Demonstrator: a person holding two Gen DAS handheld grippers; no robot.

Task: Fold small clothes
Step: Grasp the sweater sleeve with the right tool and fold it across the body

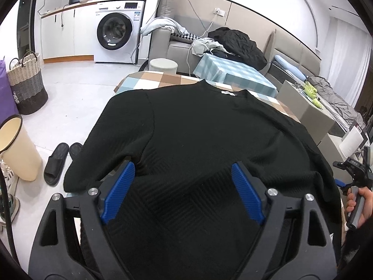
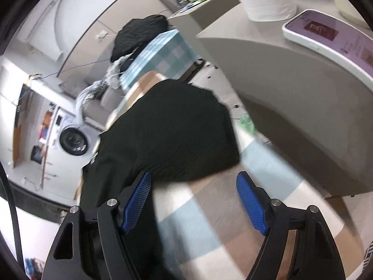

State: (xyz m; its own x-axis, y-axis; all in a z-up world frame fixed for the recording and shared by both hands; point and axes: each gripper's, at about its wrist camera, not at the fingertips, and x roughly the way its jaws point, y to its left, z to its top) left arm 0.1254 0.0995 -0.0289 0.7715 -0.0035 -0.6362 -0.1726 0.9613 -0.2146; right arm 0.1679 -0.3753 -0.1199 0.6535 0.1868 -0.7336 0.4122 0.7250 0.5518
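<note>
A black knit sweater (image 1: pixel 198 128) lies spread flat on the checked tablecloth (image 1: pixel 163 79), collar and white label away from me. My left gripper (image 1: pixel 183 166) hangs open over its lower body, blue pads wide apart and nothing pinched. At the right edge of the left wrist view, a hand (image 1: pixel 356 200) holds the right gripper (image 1: pixel 349 168) beside the sleeve. In the blurred, tilted right wrist view, the right gripper (image 2: pixel 193 175) stands open over bare checked cloth (image 2: pixel 209 210). The edge of the sweater (image 2: pixel 167 126) lies just beyond its fingertips.
A beige bin (image 1: pixel 16 147), black slippers (image 1: pixel 56 163) and a woven basket (image 1: pixel 28 81) stand on the floor at left. Behind the table are a washing machine (image 1: pixel 116 30) and a sofa with piled clothes (image 1: pixel 237 42). A phone (image 2: pixel 331 39) lies on a grey counter at right.
</note>
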